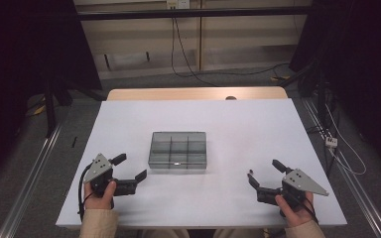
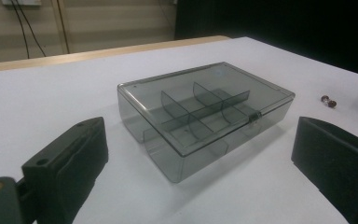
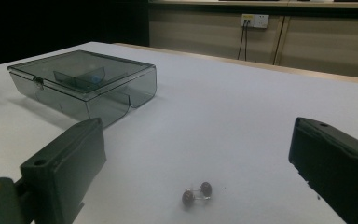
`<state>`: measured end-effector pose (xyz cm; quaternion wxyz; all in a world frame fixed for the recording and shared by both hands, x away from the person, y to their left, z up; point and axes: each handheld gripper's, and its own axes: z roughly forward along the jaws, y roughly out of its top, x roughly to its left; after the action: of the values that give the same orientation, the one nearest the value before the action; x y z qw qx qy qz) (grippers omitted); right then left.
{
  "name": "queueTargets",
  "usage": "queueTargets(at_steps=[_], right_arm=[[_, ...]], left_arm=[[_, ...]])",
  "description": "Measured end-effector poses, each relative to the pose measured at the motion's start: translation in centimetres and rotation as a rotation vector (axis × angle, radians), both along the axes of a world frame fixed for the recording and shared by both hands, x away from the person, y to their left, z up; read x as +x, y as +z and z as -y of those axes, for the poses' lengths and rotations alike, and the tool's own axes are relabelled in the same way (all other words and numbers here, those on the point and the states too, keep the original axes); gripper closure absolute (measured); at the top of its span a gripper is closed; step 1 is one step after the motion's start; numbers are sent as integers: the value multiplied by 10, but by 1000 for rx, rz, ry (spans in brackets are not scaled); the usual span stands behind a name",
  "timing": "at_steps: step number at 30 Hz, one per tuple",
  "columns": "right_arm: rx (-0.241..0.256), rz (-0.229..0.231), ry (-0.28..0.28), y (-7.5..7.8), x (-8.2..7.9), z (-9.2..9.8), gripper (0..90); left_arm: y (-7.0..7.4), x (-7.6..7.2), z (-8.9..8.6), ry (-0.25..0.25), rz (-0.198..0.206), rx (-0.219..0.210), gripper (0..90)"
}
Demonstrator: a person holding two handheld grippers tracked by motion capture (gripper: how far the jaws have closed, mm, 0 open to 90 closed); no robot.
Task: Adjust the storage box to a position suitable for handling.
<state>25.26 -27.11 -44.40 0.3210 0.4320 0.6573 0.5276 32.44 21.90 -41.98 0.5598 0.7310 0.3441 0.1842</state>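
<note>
Left gripper (image 1: 130, 167): jaws wide apart, nothing between them; held low over the table, pointing toward the box's near-left corner.
Right gripper (image 1: 264, 173): jaws wide apart, gripping nothing; the small pair of beads lies on the table just ahead of them.
Beads (image 3: 196, 193): two small dark round pieces joined by a thin clear link, lying loose on the white surface, well apart from the box; in the high view a tiny speck beside the right gripper's tip.
Box (image 1: 177, 150): smoky transparent plastic, lid closed, small latch at the front edge, standing near the table's middle between the two grippers.
Box contents: inner dividers forming compartments; no items visible inside.
Writing: none legible on box or grippers.
Table (image 1: 238, 124): white top, wooden strip along the far edge.
Surroundings: cables on the floor beyond, wall socket above.
</note>
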Motion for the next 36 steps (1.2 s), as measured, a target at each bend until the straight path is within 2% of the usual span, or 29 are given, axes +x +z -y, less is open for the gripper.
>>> queueTargets(at_steps=[7,13,15,20,24,25,26,28,34,36], right_arm=[[2,-5,-6,1,1,0,31],[-17,-18,-14,2,3,-1,39],[-36,-34,-19,3,6,-2,44],[-24,-24,-28,7,12,-2,57],[-37,-27,-45,12,24,-6,101],[-30,-34,-41,12,28,-9,111],[-28,-38,-37,12,29,-11,127],[-35,-51,-24,11,33,-16,168],[-38,-83,8,10,44,-27,297],[-27,-100,6,10,48,-30,389]], left_arm=[[0,4,1,0,-2,-1,34],[0,11,1,21,-12,-8,34],[0,14,1,25,-13,5,36],[0,22,3,43,-15,16,51],[0,30,3,73,-20,26,83],[-1,34,2,97,-30,14,93],[-1,34,2,97,-30,14,111],[-3,40,-1,130,-43,16,147],[-5,44,1,130,-58,47,288],[-5,46,3,137,-66,59,327]])
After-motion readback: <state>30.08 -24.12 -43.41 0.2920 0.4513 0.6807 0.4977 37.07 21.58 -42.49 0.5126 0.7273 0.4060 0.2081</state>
